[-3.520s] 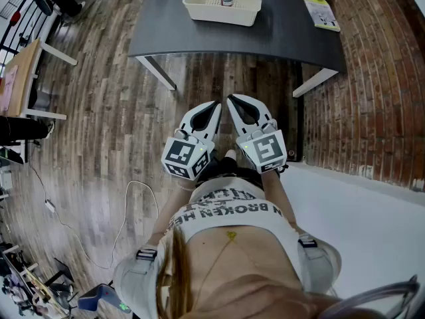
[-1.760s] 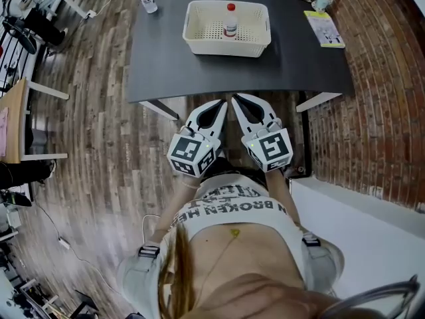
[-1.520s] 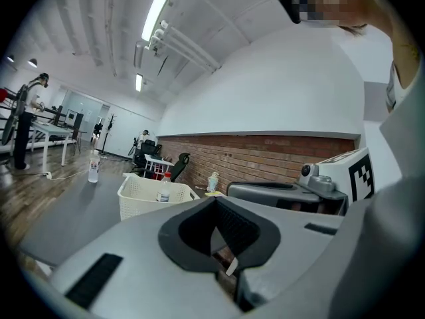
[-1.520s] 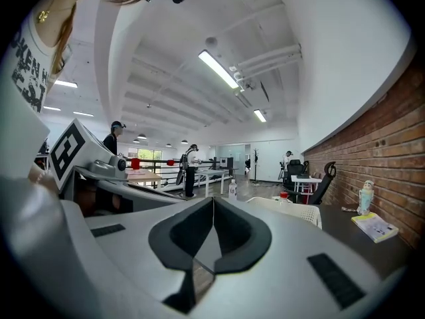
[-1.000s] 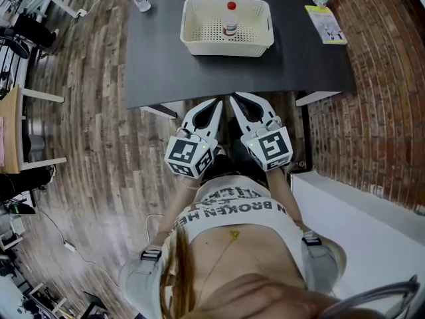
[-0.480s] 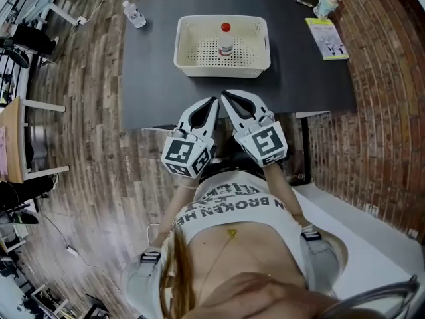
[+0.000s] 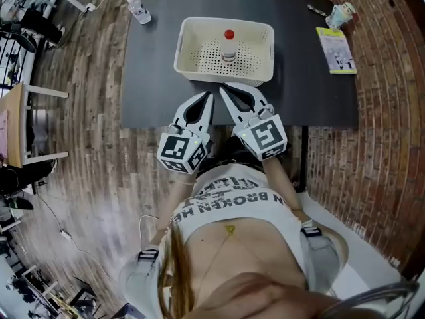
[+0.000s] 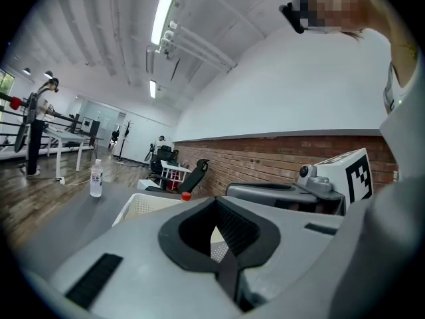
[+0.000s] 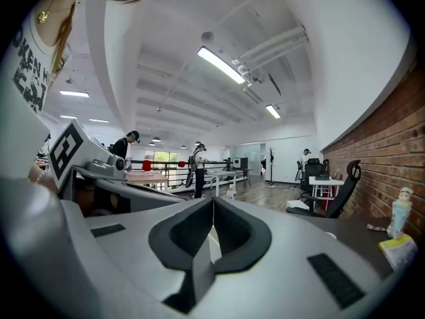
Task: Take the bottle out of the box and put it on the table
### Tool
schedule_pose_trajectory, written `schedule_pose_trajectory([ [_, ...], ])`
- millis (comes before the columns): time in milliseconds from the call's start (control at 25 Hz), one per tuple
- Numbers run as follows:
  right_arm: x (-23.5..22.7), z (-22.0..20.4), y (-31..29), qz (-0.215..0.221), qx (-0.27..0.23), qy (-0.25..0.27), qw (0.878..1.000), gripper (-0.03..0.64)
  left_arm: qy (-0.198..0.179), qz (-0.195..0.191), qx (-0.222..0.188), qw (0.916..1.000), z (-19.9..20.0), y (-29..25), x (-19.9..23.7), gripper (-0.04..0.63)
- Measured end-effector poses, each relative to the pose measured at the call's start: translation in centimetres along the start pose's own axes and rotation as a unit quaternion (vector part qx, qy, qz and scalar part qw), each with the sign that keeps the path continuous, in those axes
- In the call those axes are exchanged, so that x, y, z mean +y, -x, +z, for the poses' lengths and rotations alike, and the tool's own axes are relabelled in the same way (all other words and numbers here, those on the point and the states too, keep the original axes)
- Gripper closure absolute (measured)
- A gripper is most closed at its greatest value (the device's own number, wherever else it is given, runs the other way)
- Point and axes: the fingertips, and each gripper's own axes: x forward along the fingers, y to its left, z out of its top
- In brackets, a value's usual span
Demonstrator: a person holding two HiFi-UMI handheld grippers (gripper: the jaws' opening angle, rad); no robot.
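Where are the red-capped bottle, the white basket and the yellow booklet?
red-capped bottle (image 7: pixel 228 49): head view, on its body.
white basket (image 7: pixel 192 74): head view, on its near wall.
yellow booklet (image 7: pixel 337 50): head view, on the cover's middle.

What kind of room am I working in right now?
Probably an open lab or studio workspace: a brick wall, plank floor, ceiling strip lights, and an office chair beyond the dark table.

White tee, pale handheld grippers

The person wears a white T-shirt with black block lettering, a thin gold necklace and grey buckled straps. The left gripper and right gripper have pale grey shells, black-lined jaws and a black-and-white marker cube each.
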Motion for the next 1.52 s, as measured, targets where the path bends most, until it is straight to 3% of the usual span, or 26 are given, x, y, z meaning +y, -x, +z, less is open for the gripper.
schedule_pose_trajectory([
  [360,-3.6,-0.2,-1.1,0.029,0.0,0.004,1.0,0.607,-0.001,0.036,-0.005,0.9994,0.3,-3.5,0.6,0.591],
  [680,-6.1,-1.0,-1.6,0.004,0.011,-0.003,1.0,0.607,0.003,0.042,0.004,0.9991,0.0,-5.0,1.9,0.591],
  [1120,-8.2,-1.3,-4.3,-0.081,0.024,-0.012,0.996,0.607,-0.014,-0.033,0.025,0.999,1.3,-7.0,5.0,0.591],
  [1520,-6.7,-1.0,-9.5,-0.131,0.035,-0.016,0.991,0.607,-0.021,-0.09,0.042,0.9948,2.3,-6.5,10.2,0.591],
])
